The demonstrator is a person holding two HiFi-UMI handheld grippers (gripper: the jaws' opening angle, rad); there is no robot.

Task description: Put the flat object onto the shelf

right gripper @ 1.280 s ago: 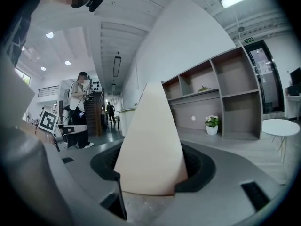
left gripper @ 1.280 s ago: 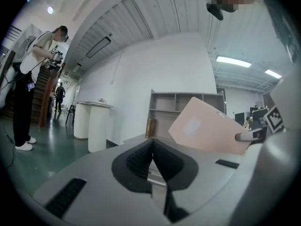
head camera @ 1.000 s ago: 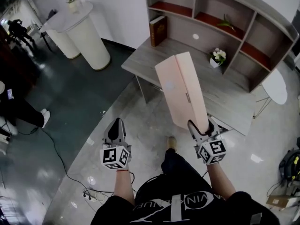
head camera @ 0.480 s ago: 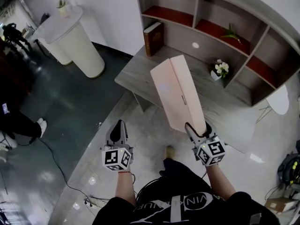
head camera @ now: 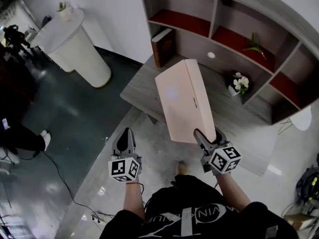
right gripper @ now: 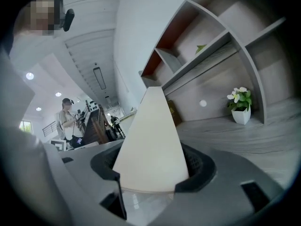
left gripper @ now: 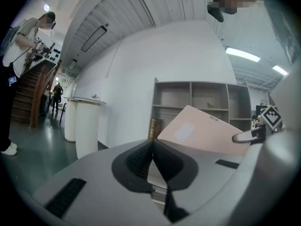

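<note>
A flat pale pink box [head camera: 184,99] is held up over the grey table [head camera: 239,114], its near end clamped in my right gripper [head camera: 205,135]. In the right gripper view the box [right gripper: 153,140] fills the space between the black pads [right gripper: 200,171]. The box [left gripper: 207,133] also shows in the left gripper view, at the right. My left gripper [head camera: 124,136] hangs lower left over the floor, jaws closed together with nothing in them [left gripper: 153,161]. The wooden shelf unit [head camera: 234,29] with red-backed compartments stands behind the table.
A brown book [head camera: 163,46] leans upright on the table's far left. A small white pot of flowers [head camera: 238,85] stands by the shelf. A green sprig [head camera: 254,43] lies in a compartment. A white round pedestal [head camera: 72,39] stands at left; cables [head camera: 70,183] trail on the floor.
The view has come nearer to the table and shelf. The pink box has swung a little leftward and higher, now reaching further over the table. My left gripper stays low.
</note>
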